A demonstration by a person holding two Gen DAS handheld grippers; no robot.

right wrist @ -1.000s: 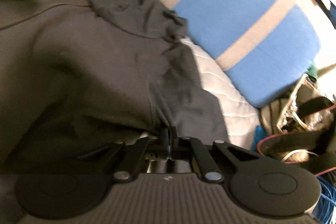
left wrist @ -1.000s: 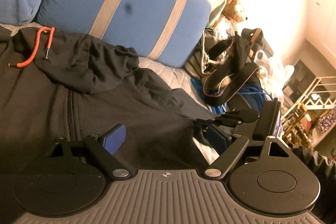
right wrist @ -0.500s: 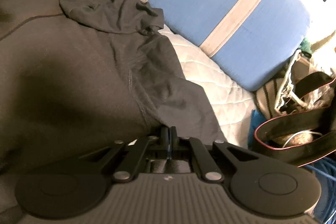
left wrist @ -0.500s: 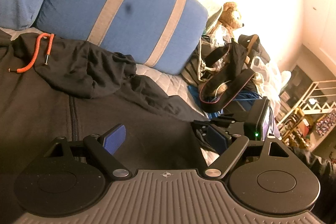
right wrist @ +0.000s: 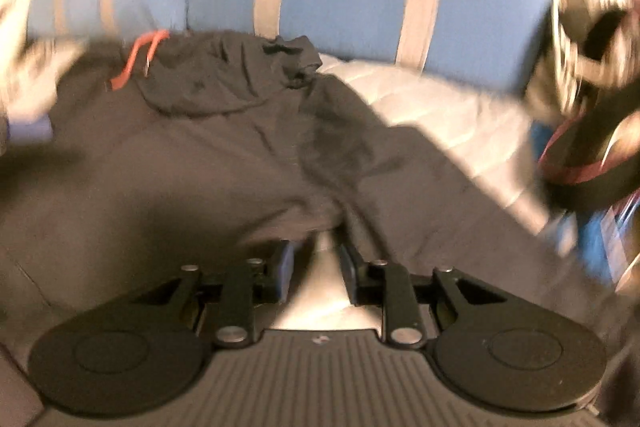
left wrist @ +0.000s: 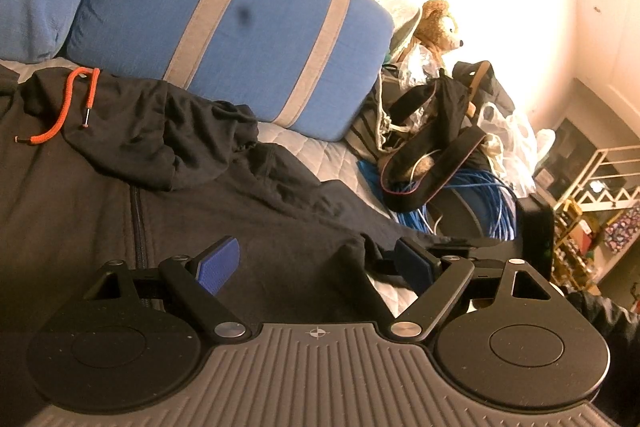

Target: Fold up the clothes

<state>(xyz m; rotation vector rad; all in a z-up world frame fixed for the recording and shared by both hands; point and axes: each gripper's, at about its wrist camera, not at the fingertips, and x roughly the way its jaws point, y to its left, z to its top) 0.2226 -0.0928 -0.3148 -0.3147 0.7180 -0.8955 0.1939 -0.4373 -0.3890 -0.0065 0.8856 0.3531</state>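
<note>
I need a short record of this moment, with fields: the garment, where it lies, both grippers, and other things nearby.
garment: dark hoodie with orange drawstring, spread out, hood bunched
surface: quilted light bedding
behind garment: blue pillow with grey stripes
left gripper: open, above the hoodie body, holding nothing
right gripper: fingers apart at the hoodie edge, no cloth between them; view blurred
clutter at side: teddy bear, black strap bag, blue cable coil
</note>
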